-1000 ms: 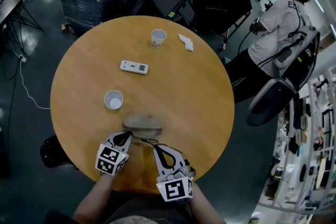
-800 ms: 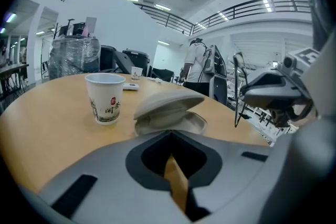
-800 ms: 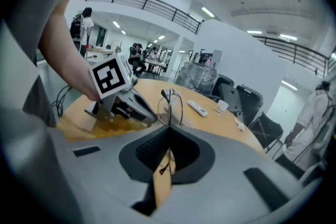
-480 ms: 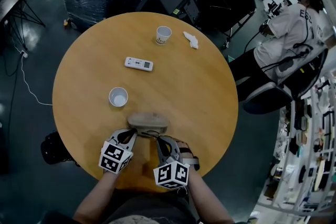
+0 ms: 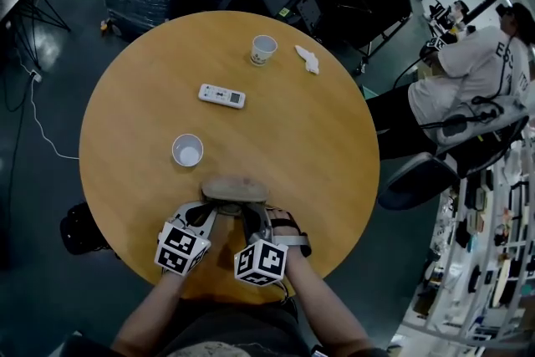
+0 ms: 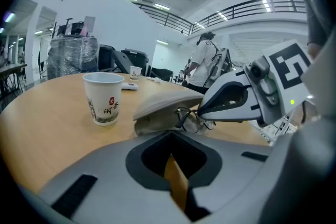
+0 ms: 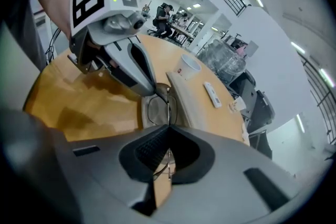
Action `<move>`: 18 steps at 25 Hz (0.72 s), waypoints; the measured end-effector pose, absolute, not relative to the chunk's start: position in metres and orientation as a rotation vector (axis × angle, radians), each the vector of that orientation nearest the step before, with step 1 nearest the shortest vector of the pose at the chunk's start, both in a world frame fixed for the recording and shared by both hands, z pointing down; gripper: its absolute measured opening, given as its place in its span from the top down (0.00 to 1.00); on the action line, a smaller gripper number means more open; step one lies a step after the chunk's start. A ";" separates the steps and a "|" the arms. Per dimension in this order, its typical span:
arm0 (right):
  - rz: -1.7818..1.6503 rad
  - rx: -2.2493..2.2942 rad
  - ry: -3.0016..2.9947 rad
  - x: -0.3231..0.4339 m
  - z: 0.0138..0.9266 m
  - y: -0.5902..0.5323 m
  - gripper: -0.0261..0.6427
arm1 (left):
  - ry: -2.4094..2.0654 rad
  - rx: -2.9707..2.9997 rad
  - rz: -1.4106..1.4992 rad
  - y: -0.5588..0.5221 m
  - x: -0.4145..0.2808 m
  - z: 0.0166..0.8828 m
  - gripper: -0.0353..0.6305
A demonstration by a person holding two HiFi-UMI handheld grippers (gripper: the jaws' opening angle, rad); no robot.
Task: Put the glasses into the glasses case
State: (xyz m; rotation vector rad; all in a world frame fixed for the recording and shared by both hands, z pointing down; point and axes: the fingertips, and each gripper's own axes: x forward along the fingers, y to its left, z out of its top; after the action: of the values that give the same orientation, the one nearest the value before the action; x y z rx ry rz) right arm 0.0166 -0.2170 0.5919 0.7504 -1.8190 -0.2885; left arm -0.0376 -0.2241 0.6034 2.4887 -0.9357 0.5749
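On the round table (image 5: 318,130) we see the open glasses case (image 6: 168,105). The paper cup (image 6: 104,98) shows a red mark and characters we cannot read. Our left gripper (image 6: 171,132) is closed and empty. Our right gripper (image 7: 168,131) clamps the glasses (image 6: 189,120) at the case's mouth.

The round wooden table (image 5: 301,146) carries 5 items. 1 paper cup (image 5: 263,48) stands upright near the far edge, with a crumpled white tissue (image 5: 307,59) just beside it on the right. A white remote control (image 5: 221,96) lies flat, left of centre. A 2nd paper cup (image 5: 187,151) stands upright closer to the person. The glasses case (image 5: 234,191) rests near the near edge, lid raised.
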 end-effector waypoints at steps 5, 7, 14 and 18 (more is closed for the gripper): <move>-0.348 0.783 -1.803 0.006 0.590 -0.233 0.98 | -0.930 2.493 0.579 -0.225 -0.037 0.603 0.94; -0.371 0.796 -1.797 0.002 0.591 -0.239 0.98 | -0.931 2.492 0.583 -0.226 -0.038 0.603 0.94; -0.398 0.730 -1.798 -0.008 0.603 -0.245 0.98 | -0.925 2.492 0.576 -0.225 -0.036 0.603 0.94; -0.398 0.704 -1.781 -0.011 0.613 -0.246 0.98 | -0.922 2.487 0.580 -0.225 -0.036 0.604 0.94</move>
State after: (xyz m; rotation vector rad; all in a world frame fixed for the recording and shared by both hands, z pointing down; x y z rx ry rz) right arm -0.0112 -0.2456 0.6127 0.7041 -1.7810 -0.3976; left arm -0.0364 -0.2247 0.6035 2.4871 -0.9216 0.5798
